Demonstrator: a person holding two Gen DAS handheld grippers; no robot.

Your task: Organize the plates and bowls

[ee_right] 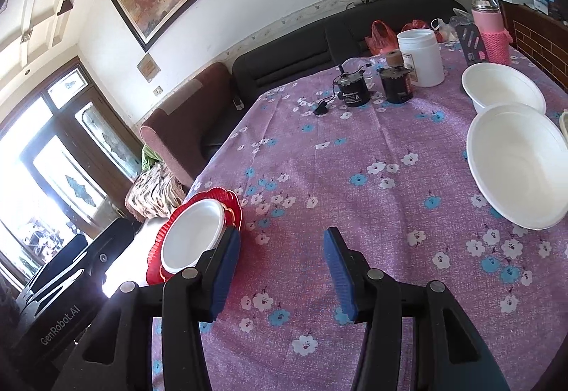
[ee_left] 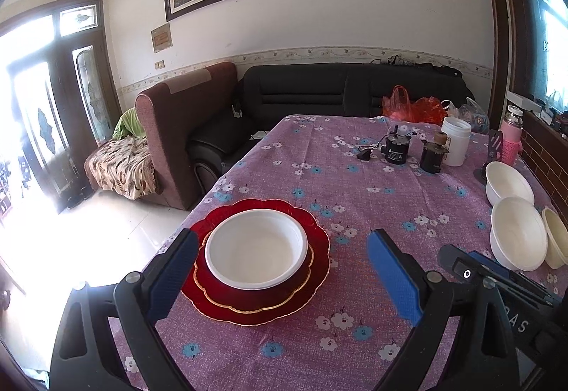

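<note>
A white bowl (ee_left: 256,246) sits in a stack of red scalloped plates with gold rims (ee_left: 321,249) near the table's left edge; the stack also shows in the right wrist view (ee_right: 232,202). My left gripper (ee_left: 280,270) is open and empty, its fingers on either side of the stack just in front of it. Two more white bowls (ee_right: 516,165) (ee_right: 502,87) stand on the right; in the left wrist view they show at the right edge (ee_left: 518,236) (ee_left: 507,183), with a cream bowl (ee_left: 555,243) beside them. My right gripper (ee_right: 280,266) is open and empty above the cloth.
The table has a purple flowered cloth (ee_left: 355,178). At its far end stand two small black motors (ee_left: 396,149) (ee_left: 431,155), a white jar (ee_left: 456,144), a pink flask (ee_left: 511,139) and red plastic bags (ee_left: 411,107). Sofas stand beyond the table's left edge.
</note>
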